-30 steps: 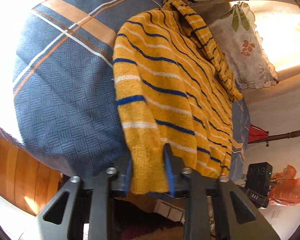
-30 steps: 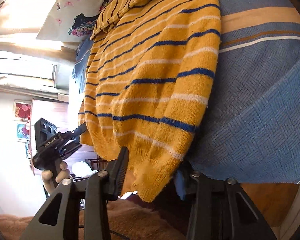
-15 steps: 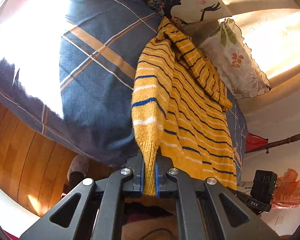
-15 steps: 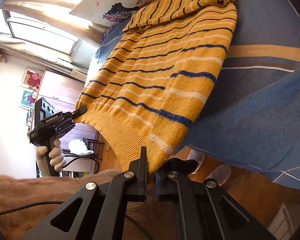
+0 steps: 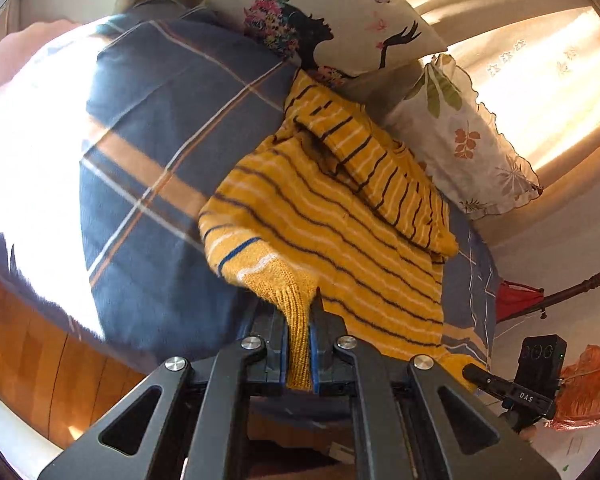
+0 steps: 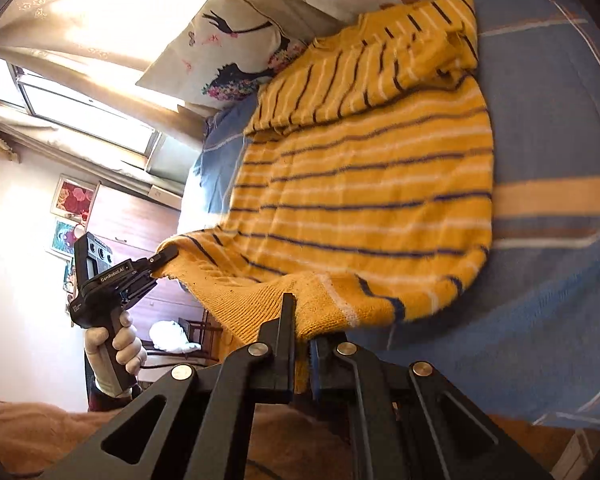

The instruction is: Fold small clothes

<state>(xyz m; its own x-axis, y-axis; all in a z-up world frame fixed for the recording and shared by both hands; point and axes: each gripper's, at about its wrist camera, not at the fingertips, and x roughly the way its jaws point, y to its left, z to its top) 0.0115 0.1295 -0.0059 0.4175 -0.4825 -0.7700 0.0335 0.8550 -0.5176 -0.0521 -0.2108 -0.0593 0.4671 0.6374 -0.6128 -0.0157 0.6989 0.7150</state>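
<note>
With the sleeves already folded across its chest, the yellow striped sweater (image 5: 340,216) lay on the bed (image 5: 148,168), hem corners at six o'clock clamped by left gripper (image 5: 300,344) and right gripper (image 6: 302,344), bottom fold apparently just begun.

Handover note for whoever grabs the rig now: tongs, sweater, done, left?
Left tongs: shut on one hem corner of the yellow striped sweater.
Right tongs: shut on the other hem corner.
Sweater: on the blue bedspread, collar end toward the pillows, hem raised off the bed.
Done: both corners gripped.
Left: probably carry the hem toward the collar, lay it down, release.
</note>
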